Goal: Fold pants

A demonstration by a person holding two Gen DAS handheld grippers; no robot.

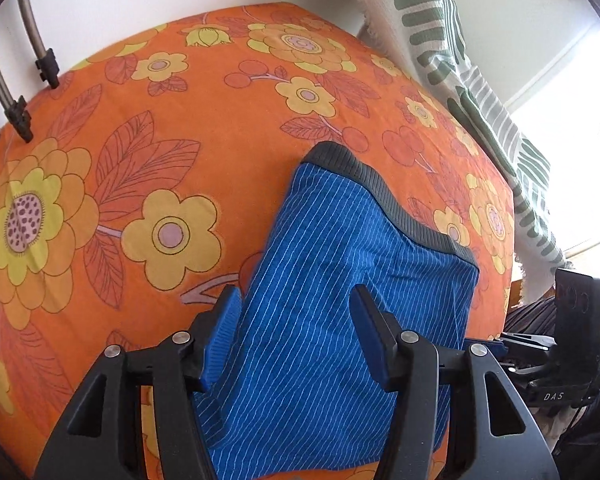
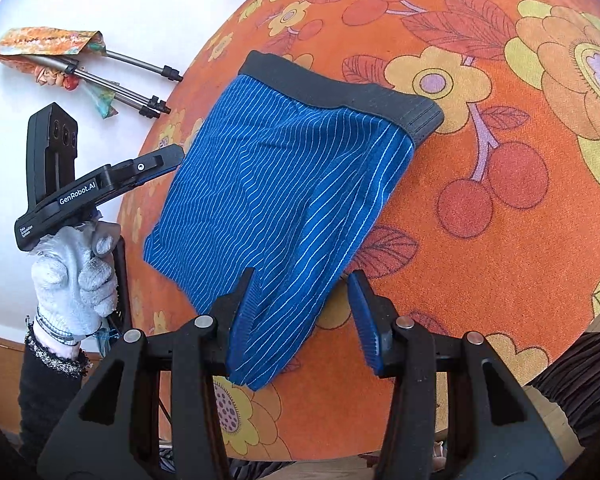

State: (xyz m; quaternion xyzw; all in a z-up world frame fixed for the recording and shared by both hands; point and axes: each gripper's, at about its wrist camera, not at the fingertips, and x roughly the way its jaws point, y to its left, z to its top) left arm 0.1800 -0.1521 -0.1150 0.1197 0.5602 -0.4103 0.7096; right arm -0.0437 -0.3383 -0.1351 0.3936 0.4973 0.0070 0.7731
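The blue pants (image 1: 340,280) with thin white stripes and a dark ribbed waistband (image 1: 380,184) lie folded flat on the orange flowered tablecloth (image 1: 140,140). My left gripper (image 1: 296,336) hovers open over their near end, with the fabric showing between the two blue pads and neither pressing on it. In the right wrist view, the pants (image 2: 280,184) stretch away from my right gripper (image 2: 304,320), which is open. Their near corner hangs beside its left pad (image 2: 242,320). A gloved hand (image 2: 76,280) holds the left gripper (image 2: 168,160) at the table's left edge.
A white cloth with green stripes (image 1: 440,48) hangs at the table's far right. Metal legs with black tips (image 2: 140,92) and a crumpled colourful cloth (image 2: 48,44) lie on the white floor beyond the round table's edge. A dark sleeve (image 2: 580,380) shows at the near right.
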